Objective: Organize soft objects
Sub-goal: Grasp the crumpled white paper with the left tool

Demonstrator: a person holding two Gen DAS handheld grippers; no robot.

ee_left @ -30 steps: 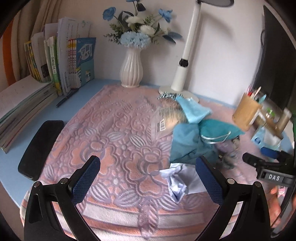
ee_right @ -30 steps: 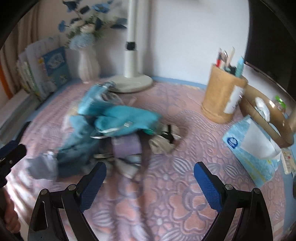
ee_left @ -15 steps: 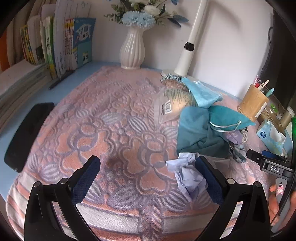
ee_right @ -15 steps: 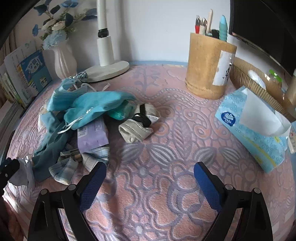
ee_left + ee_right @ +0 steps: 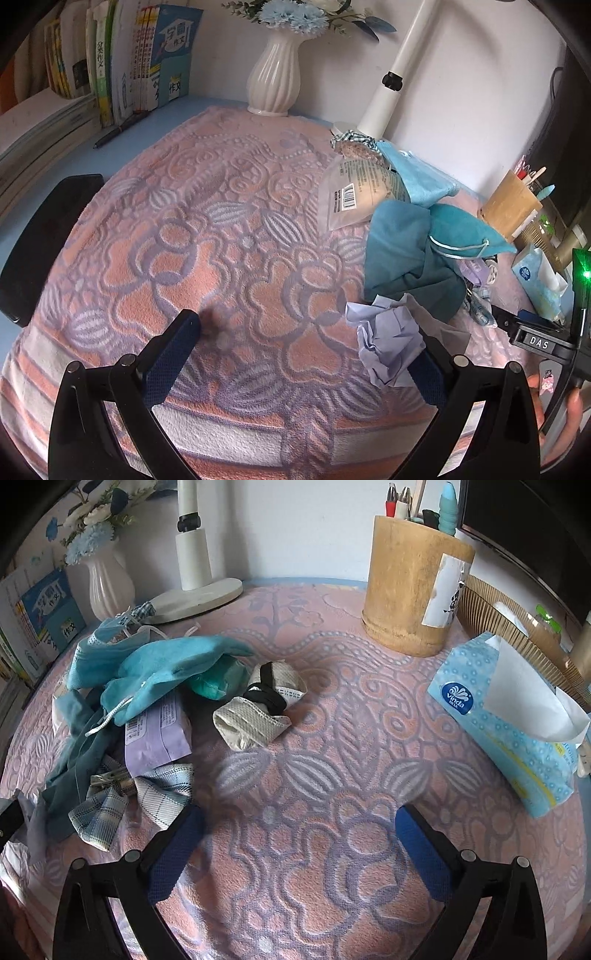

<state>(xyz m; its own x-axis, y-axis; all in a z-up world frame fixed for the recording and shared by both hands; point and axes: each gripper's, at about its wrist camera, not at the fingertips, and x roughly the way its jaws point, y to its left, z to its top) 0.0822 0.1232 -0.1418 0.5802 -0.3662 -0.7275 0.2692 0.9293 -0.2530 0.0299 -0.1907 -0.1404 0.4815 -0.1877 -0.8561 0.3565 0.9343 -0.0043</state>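
A heap of soft things lies on the pink patterned towel [image 5: 221, 258]: teal cloths [image 5: 406, 251] [image 5: 166, 661], a crumpled lilac tissue [image 5: 388, 339], a clear packet [image 5: 354, 195], a lilac packet [image 5: 155, 731], a plaid bow with a clip [image 5: 140, 794] and a rolled beige sock with a black band [image 5: 258, 709]. My left gripper [image 5: 306, 350] is open and empty; its right finger is beside the lilac tissue. My right gripper [image 5: 299, 838] is open and empty over bare towel, right of the plaid bow.
A white vase [image 5: 275, 81], a lamp base [image 5: 195, 598] and books [image 5: 147, 59] stand at the back. A wooden pen holder [image 5: 413, 587] and a blue tissue pack [image 5: 509, 720] are at the right. A black pad [image 5: 40, 240] lies at the left edge.
Both grippers have moved forward and lower over the towel. The left one has closed in on the lilac tissue; the right one has swung right, toward the sock and pen holder.
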